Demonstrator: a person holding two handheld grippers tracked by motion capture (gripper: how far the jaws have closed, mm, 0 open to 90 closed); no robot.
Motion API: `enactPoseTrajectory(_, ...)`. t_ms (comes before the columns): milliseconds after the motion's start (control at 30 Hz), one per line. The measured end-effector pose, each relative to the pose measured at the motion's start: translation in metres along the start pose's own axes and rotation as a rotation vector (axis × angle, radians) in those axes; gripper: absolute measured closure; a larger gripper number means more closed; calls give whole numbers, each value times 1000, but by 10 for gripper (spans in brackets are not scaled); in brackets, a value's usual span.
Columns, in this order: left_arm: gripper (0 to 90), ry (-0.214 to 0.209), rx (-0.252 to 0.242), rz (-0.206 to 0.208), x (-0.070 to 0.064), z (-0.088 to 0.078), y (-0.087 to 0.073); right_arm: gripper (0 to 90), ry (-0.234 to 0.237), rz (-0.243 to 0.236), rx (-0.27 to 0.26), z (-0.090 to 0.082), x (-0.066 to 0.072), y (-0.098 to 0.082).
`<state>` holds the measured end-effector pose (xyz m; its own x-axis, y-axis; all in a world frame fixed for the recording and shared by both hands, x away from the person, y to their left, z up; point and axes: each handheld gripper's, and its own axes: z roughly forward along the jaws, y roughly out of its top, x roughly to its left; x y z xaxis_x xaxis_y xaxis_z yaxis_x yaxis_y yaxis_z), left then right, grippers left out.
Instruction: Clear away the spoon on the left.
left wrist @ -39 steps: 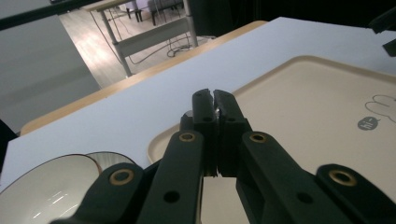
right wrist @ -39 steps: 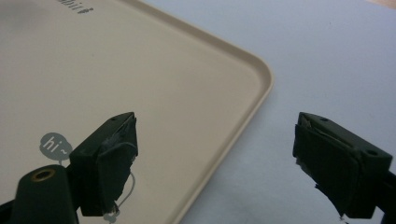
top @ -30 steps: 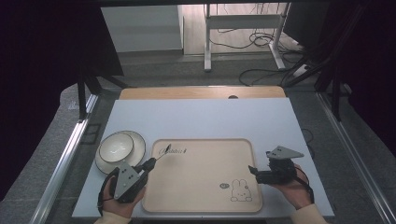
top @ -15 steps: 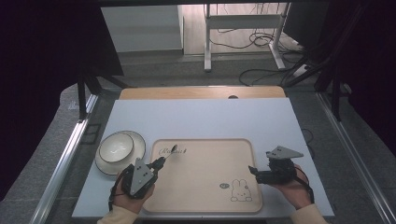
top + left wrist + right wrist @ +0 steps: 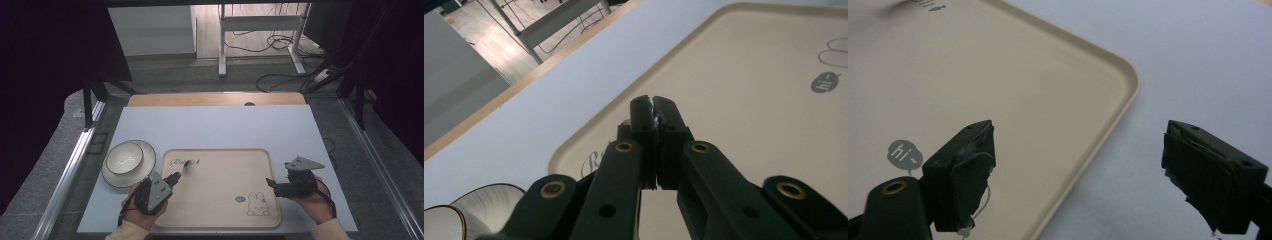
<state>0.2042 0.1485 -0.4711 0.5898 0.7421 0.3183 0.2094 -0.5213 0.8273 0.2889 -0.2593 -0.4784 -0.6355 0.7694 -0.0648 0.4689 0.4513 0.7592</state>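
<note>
The beige tray (image 5: 220, 187) lies low in the middle of the high view, on the pale table (image 5: 215, 125). The left gripper (image 5: 176, 176) sits over the tray's lower-left part, its jaws clenched together with nothing between them, tips near the printed writing. The right gripper (image 5: 270, 183) is at the tray's right rim, jaws spread wide and empty, straddling that edge. A bowl (image 5: 124, 158) on a plate (image 5: 112, 177) stands just left of the tray.

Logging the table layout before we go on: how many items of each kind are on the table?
Beige rectangular tray with rabbit print: 1
White round plate with dark rim: 1
White round bowl on that plate: 1
Total: 3
</note>
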Motion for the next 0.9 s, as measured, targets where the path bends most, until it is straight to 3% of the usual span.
enactPoseTrajectory(200, 897, -8, 31, 51, -5, 2, 1, 140, 5, -9, -4, 0, 0, 0)
enactPoseTrajectory(500, 887, -10, 91, 165, -20, 7, 2, 140, 1, -7, -3, -1, 0, 0)
enactPoseTrajectory(767, 860, -37, 143, 218, -34, 11, 3, 140, -1, -6, -1, 0, -1, -1)
enactPoseTrajectory(900, 851, -62, 158, 219, -37, 13, 2, 140, -1, -7, 0, 0, -1, -1)
